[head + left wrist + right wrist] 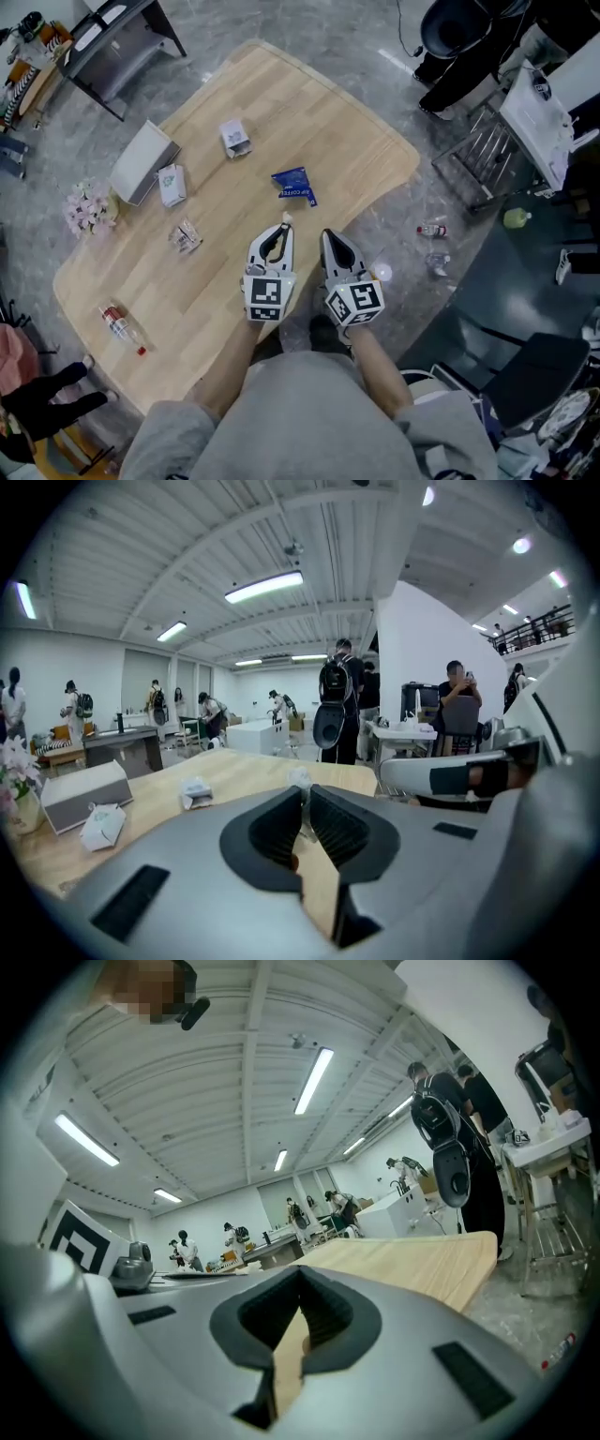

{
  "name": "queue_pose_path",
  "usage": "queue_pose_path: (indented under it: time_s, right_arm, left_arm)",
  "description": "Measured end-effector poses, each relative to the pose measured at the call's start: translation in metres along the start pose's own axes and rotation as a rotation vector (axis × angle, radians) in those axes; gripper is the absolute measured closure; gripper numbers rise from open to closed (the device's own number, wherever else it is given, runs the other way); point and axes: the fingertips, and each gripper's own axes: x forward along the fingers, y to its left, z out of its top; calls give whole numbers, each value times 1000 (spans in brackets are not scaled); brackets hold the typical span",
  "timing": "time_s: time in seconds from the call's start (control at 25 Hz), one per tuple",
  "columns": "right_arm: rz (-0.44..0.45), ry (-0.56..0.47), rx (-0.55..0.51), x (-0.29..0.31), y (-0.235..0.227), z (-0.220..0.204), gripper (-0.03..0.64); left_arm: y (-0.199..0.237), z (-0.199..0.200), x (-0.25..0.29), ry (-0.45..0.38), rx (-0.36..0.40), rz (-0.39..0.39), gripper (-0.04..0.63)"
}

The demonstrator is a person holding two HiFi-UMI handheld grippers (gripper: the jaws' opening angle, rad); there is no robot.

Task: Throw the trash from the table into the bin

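Note:
My left gripper (285,226) hangs over the near edge of the wooden table (309,112), shut on a small white crumpled scrap (286,217). In the left gripper view the scrap (298,778) sticks out at the tips of the left gripper (302,795). My right gripper (326,235) is beside it to the right, shut and empty; the right gripper view shows only table (422,1260) past the right gripper (300,1279). Still on the table are a blue packet (294,185), a white carton (234,138), a small carton (172,184), a crumpled wrapper (185,235) and a bottle (122,328). No bin shows.
A white box (142,161) and flowers (89,208) stand at the table's left edge. On the floor to the right lie a bottle (432,229), a clear plastic piece (438,262) and a white ball (382,273). Chairs and racks crowd the upper right. People stand in the room beyond.

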Motion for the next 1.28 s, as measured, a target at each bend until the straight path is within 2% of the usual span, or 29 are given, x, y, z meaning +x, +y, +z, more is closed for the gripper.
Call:
queue_pose_path:
  time_s: [0.24,0.6,0.76,1.0,1.28]
  right_arm:
    - [32,-58,-22,-13,18,30,612]
    - [125,-62,-41,-33,26,41,612]
    - [150,-67,-47,-42,30,47,612]
    - [121,-106,-67,-58,36,54,612]
    - [1,-142,-97,-93,58,49,612]
  left_arm:
    - [-8,42,-28,-105,28,31,560]
    - [-21,54,-59,-156,21,136,560]
    - [-29,59,-68,-167,25,156,560]
    - [-40,63,-78,-192,45,113,560]
    - [-52,61,-109,-218,53,-7,560]
